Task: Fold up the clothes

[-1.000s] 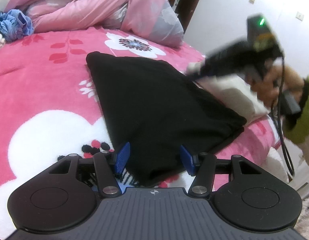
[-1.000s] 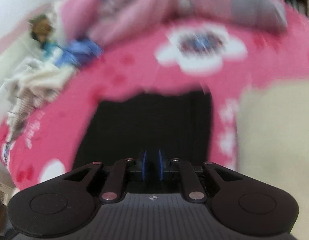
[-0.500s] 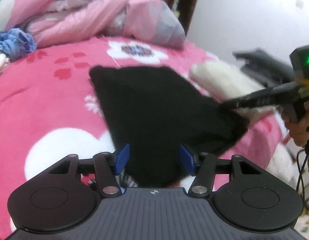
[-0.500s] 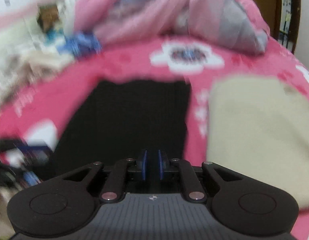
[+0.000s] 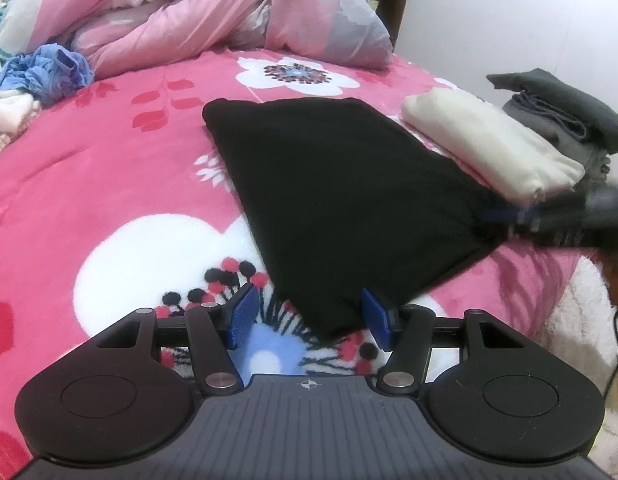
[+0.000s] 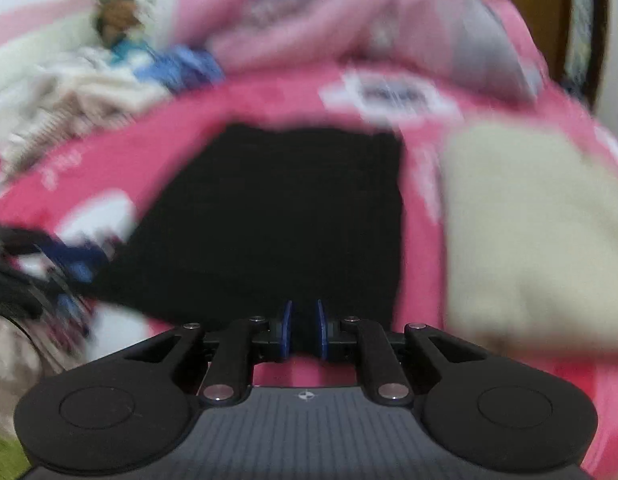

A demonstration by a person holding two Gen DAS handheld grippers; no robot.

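Note:
A folded black garment (image 5: 341,196) lies flat on the pink flowered bedspread (image 5: 89,168). My left gripper (image 5: 309,320) is open, its blue pads on either side of the garment's near corner. My right gripper (image 6: 303,330) has its pads nearly together at the garment's (image 6: 277,216) near edge; the view is blurred and I cannot see cloth between them. In the left wrist view the right gripper (image 5: 509,216) appears blurred at the garment's right corner.
A folded cream garment (image 5: 493,140) and a dark grey folded pile (image 5: 565,108) lie right of the black one. A rumpled pink duvet (image 5: 229,12) and loose blue clothes (image 5: 45,72) sit at the back. The bed edge is at right.
My right gripper has come down from above the cream garment to the black garment's right corner. My left gripper has stayed open at the near corner.

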